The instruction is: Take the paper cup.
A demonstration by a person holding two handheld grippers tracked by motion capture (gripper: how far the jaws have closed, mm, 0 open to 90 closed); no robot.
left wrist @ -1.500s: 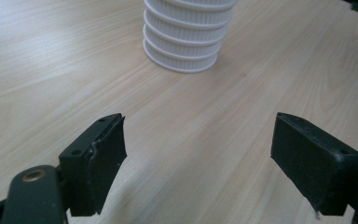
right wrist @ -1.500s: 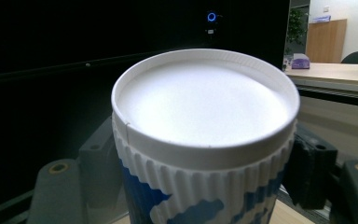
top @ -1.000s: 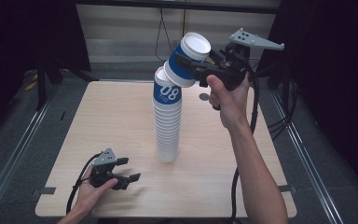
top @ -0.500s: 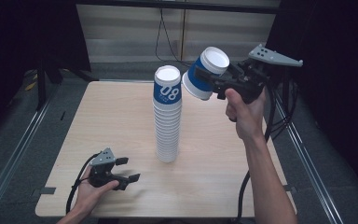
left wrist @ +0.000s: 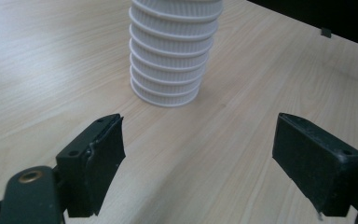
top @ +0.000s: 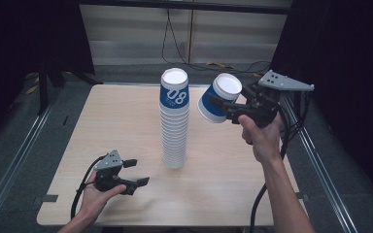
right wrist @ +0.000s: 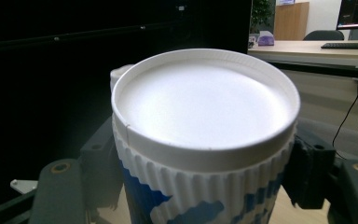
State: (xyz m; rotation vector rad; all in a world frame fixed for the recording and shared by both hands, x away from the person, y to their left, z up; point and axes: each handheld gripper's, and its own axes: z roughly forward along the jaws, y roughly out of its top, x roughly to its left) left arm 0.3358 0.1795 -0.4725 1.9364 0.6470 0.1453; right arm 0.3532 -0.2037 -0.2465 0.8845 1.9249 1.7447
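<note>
A tall stack of upside-down white paper cups (top: 174, 126) with a blue "08" band on top stands mid-table; its ribbed lower part (left wrist: 172, 51) rises ahead of my left gripper. My right gripper (top: 223, 108) is shut on one blue-and-white paper cup (top: 218, 98), held tilted in the air to the right of the stack's top. That cup's white base (right wrist: 205, 100) faces the right gripper view, clamped between both jaws. My left gripper (top: 135, 172) rests open near the table's front left, held in a hand, with nothing between its fingers (left wrist: 95, 163).
The light wooden table (top: 121, 116) has bare surface on both sides of the stack. Cables trail from both grippers. Dark floor and metal rails (top: 14, 160) flank the table; a panelled wall with a hanging cable lies behind.
The right gripper has carried the cup off the stack's top, rightward and then downward, tilting it. The left gripper has stayed put.
</note>
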